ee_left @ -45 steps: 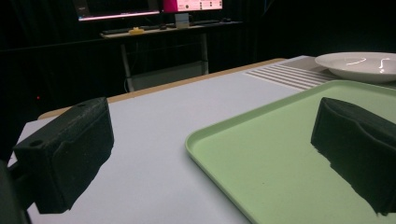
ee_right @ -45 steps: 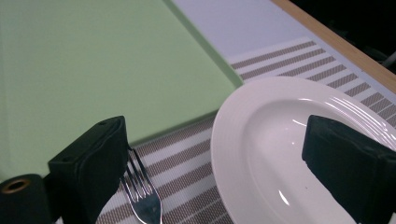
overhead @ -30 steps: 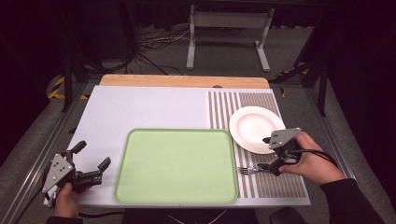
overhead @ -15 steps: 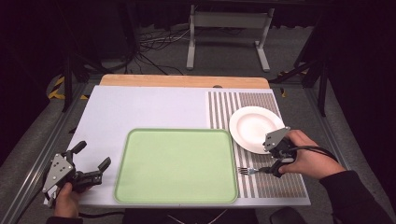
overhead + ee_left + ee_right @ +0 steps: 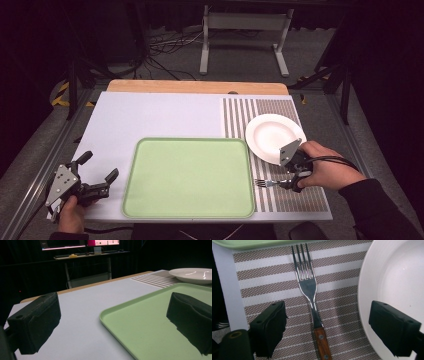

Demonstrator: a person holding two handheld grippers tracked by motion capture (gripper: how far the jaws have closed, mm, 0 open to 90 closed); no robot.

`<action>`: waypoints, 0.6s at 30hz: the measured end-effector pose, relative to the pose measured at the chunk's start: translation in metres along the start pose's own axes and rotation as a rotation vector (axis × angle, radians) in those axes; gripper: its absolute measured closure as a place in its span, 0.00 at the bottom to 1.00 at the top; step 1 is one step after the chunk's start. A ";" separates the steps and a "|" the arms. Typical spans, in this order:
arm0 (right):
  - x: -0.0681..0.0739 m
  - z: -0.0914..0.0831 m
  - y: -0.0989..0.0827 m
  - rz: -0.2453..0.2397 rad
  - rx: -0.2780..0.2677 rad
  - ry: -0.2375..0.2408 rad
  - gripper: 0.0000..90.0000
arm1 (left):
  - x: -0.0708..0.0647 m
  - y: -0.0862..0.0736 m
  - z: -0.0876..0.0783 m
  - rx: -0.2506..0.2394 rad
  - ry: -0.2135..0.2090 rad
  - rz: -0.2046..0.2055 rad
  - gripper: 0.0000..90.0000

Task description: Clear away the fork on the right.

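One fork (image 5: 308,287) lengthwise between the wide right claw (image 5: 328,327), tines toward the green tray (image 5: 257,243); left claw (image 5: 112,322) wide.

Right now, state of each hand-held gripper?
Left hand-held gripper: open, empty.
Right hand-held gripper: open, jaws either side of wooden-handled metal fork.

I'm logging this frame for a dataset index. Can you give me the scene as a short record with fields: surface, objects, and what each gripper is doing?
surface: white table top with a brown-and-white striped placemat at its right
tray: flat pale green plastic tray, nothing on it
plate: round white plate on the placemat
fork: metal fork with a wooden handle on the placemat, tines toward the tray
left gripper: open, at the table's near left corner
right gripper: open, fingers either side of the fork's handle, not touching it
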State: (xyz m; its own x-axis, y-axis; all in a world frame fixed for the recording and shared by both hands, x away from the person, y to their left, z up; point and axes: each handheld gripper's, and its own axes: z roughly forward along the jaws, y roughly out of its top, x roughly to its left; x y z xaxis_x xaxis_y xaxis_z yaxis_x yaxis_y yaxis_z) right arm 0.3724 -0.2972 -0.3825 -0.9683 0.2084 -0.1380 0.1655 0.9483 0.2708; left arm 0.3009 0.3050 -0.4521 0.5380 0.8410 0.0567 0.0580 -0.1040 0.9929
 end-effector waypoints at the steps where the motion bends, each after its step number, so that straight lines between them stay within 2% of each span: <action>1: 0.000 0.001 0.000 0.004 0.005 0.010 0.19 | 0.000 0.000 0.000 -0.002 0.001 0.000 0.00; 5: 0.001 0.004 -0.001 -0.011 -0.004 0.011 0.20 | 0.000 0.000 0.000 -0.003 0.001 0.000 0.00; 8: 0.003 0.007 -0.001 -0.020 0.011 0.041 0.27 | 0.000 0.000 0.000 -0.002 0.001 0.001 0.00; 9: 0.003 0.008 -0.001 -0.038 0.014 0.047 0.28 | 0.000 0.000 0.000 -0.002 0.001 0.001 0.00; 13: 0.002 0.016 -0.004 -0.080 0.072 0.076 0.38 | 0.000 0.000 0.000 0.000 0.000 0.001 0.00; 14: 0.001 0.018 -0.005 -0.081 0.097 0.085 0.42 | 0.000 0.000 0.000 0.000 0.000 0.001 0.00; 18: -0.003 0.022 -0.008 -0.094 0.130 0.104 0.51 | 0.000 0.000 0.000 0.000 0.000 0.001 0.00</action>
State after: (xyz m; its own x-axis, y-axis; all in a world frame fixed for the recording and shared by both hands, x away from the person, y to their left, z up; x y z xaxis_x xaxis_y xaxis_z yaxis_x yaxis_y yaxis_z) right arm 0.3778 -0.2997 -0.4054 -0.9936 0.0979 -0.0557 0.0896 0.9867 0.1353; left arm 0.3008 0.3048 -0.4521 0.5378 0.8410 0.0581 0.0576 -0.1054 0.9928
